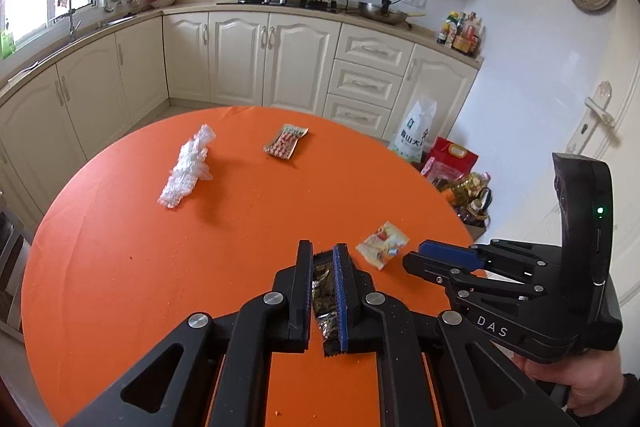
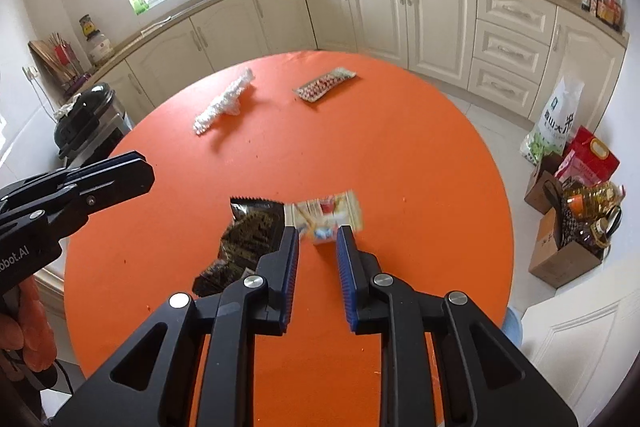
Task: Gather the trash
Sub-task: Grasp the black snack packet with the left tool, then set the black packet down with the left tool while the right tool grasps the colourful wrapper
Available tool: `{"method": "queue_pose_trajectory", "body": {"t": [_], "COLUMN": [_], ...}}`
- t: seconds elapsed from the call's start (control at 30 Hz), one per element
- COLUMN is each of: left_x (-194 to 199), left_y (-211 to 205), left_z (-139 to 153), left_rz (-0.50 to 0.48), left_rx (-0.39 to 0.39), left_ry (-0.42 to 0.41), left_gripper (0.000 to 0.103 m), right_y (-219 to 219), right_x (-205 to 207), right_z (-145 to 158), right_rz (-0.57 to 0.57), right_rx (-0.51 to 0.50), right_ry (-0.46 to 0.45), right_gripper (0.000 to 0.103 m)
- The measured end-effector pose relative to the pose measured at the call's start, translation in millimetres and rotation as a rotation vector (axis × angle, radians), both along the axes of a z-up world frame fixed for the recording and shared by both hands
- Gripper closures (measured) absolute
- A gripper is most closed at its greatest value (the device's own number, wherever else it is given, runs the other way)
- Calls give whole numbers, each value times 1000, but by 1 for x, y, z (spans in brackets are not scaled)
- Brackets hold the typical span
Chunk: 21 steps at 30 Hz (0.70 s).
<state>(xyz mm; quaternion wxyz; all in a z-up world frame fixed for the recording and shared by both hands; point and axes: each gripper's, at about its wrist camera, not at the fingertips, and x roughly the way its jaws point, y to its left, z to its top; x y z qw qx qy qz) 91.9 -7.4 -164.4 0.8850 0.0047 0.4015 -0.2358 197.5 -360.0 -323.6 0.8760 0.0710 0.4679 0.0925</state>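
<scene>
My left gripper (image 1: 323, 259) is shut on a dark snack wrapper (image 1: 323, 301) and holds it just above the round orange table (image 1: 140, 267). The same wrapper (image 2: 248, 231) hangs at the left in the right wrist view. My right gripper (image 2: 317, 239) is open, its fingers just short of a pale yellow candy wrapper (image 2: 328, 211) lying on the table; that wrapper (image 1: 382, 245) sits between both grippers. A crumpled clear plastic wrap (image 1: 188, 167) and a pill blister pack (image 1: 286, 141) lie farther back.
Kitchen cabinets (image 1: 240, 59) run behind the table. A rice bag (image 1: 416, 135), a red bag and oil bottles stand on the floor at the right. A dark lidded bin (image 2: 86, 123) stands left of the table. A white door (image 1: 592, 131) is at the right.
</scene>
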Motion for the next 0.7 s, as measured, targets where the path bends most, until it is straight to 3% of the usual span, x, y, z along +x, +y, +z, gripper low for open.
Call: {"method": "queue_pose_trajectory", "body": {"t": [0.13, 0.2, 0.3, 0.5, 0.53, 0.57, 0.7], "left_x": [7, 7, 7, 9, 10, 11, 14], "left_y": [-13, -17, -22, -25, -25, -26, -37], "left_z": [-7, -11, -18, -23, -23, -24, -25], "left_rz": [-14, -24, -26, 11, 12, 12, -8], "left_rx": [23, 19, 29, 39, 38, 40, 50], "left_ry": [77, 107, 134, 141, 145, 145, 141], "left_gripper": [94, 91, 90, 79, 79, 79, 72], "right_y": [0, -2, -2, 10, 12, 13, 12], "right_x": [-4, -4, 1, 25, 28, 30, 29], "right_z": [-15, -16, -14, -24, -27, -30, -30], "right_rz": [-1, -9, -15, 21, 29, 34, 47], "right_rx": [1, 3, 8, -56, -63, -67, -54], "right_ry": [29, 28, 12, 20, 25, 21, -3], "right_gripper": [77, 57, 35, 35, 38, 53, 53]}}
